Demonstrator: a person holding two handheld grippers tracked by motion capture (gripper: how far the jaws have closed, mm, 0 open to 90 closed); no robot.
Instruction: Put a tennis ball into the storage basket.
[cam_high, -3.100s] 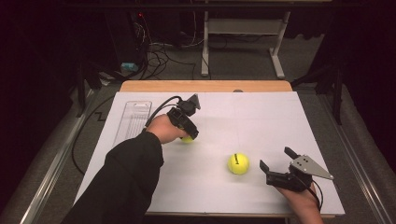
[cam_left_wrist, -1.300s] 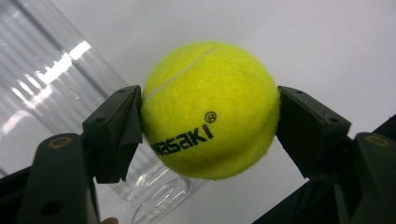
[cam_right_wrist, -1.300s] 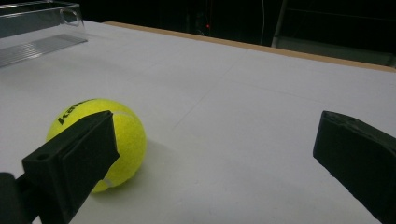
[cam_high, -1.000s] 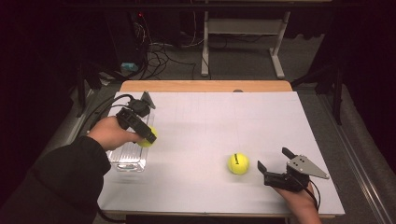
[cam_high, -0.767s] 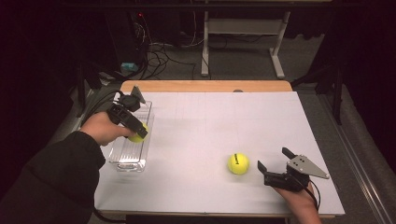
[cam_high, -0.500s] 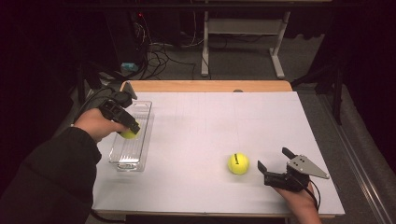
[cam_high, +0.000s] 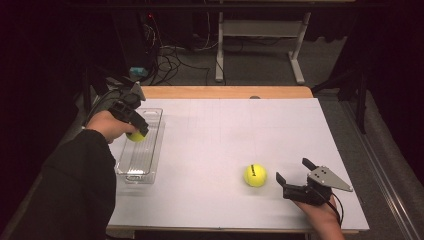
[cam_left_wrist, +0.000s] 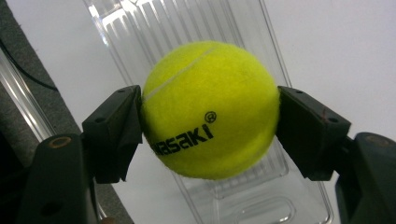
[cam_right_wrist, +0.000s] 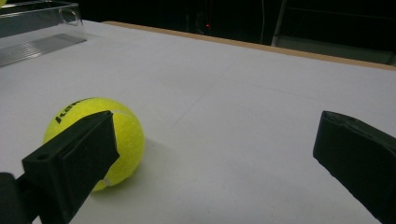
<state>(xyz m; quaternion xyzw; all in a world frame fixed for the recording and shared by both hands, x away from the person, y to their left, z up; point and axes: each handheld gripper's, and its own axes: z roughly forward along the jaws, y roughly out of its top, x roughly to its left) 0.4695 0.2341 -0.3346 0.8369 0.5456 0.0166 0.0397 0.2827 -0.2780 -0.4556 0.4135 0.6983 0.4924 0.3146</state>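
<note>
The left gripper (cam_left_wrist: 208, 121) has its jaws clamped on a ball (cam_left_wrist: 210, 109), with the tray (cam_left_wrist: 243, 196) beneath them; the right gripper (cam_right_wrist: 210, 154) has jaws apart, the second ball (cam_right_wrist: 100, 135) behind its left jaw

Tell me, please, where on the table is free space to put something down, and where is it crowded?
The widest bare patch of the white table lies between the clear tray and the loose tennis ball, reaching to the far wooden edge. The far right corner is also free. It is crowded over the tray, where the left gripper holds a ball, and beside the right gripper.
</note>
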